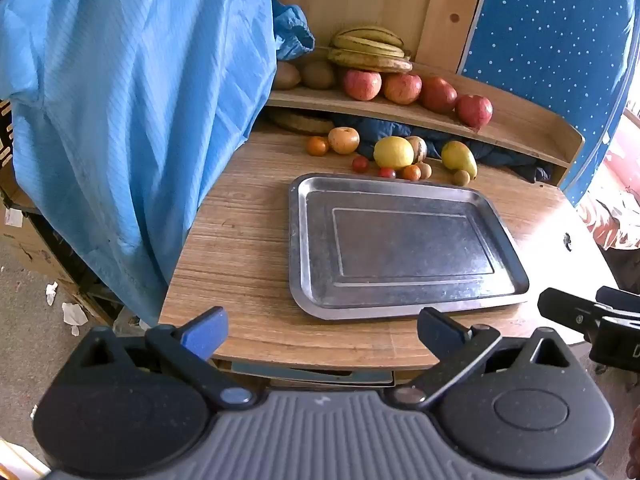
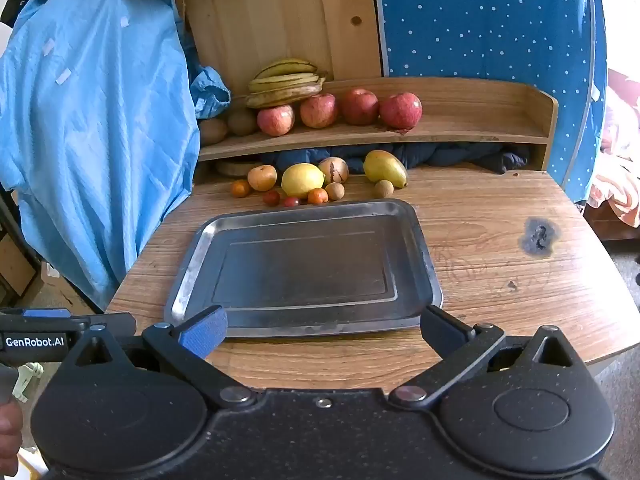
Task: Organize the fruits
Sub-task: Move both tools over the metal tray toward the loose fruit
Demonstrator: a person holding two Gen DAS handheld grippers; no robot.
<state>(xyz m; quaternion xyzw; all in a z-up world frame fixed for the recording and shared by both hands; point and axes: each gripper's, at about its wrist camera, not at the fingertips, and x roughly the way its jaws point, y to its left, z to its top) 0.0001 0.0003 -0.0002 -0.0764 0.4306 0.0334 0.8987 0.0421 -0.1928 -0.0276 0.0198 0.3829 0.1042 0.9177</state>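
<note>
A wood-grain worktop [image 2: 500, 280] carries a bare metal tray [image 2: 192, 264]. Beyond the tray lie loose fruits [image 2: 303, 179]; above them a wooden shelf [image 2: 460, 130] holds apples [image 2: 401, 110] and bananas [image 2: 286, 82]. Blue cloth [image 2: 92, 128] hangs left of the tray. Left claw [image 1: 322, 332] and right claw [image 2: 323, 330] are spread wide and hold nothing.

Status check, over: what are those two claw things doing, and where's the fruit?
Left tool and right tool open, empty. Rectangular steel tray bare. Small loose fruits on table behind tray. Nothing in the way.
</note>
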